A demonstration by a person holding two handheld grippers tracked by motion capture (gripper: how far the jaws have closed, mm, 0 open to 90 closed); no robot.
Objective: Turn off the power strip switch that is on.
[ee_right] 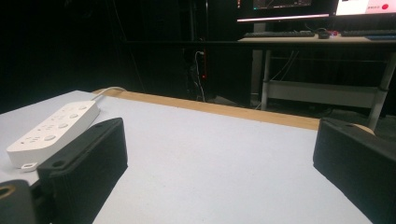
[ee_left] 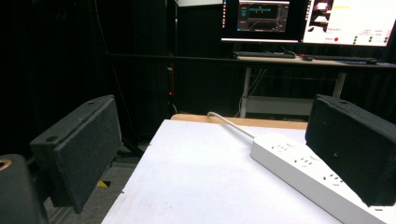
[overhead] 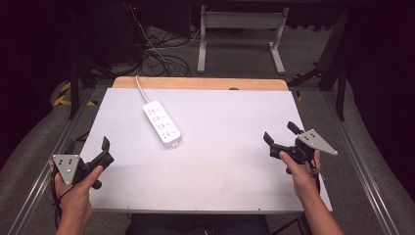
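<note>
A white power strip (overhead: 162, 123) lies on the white table top (overhead: 220, 161), left of centre, its cable running off the far edge. My left gripper (overhead: 93, 152) hovers at the table's left edge, held by a hand, jaws wide apart with nothing between them. In the left gripper view the power strip (ee_left: 299, 168) lies ahead to the right, partly behind the right jaw. My right gripper (overhead: 281, 133) is held at the right side of the table, open and holding nothing. The right gripper view has the power strip (ee_right: 53, 126) at the left, beyond the left jaw.
A wooden strip (overhead: 195, 83) borders the table's far edge. Beyond it stand a desk frame (overhead: 240, 39) and loose cables on the floor (overhead: 156, 58). Monitors (ee_left: 308, 21) glow on a desk in the background. Metal rails run along both sides of the table.
</note>
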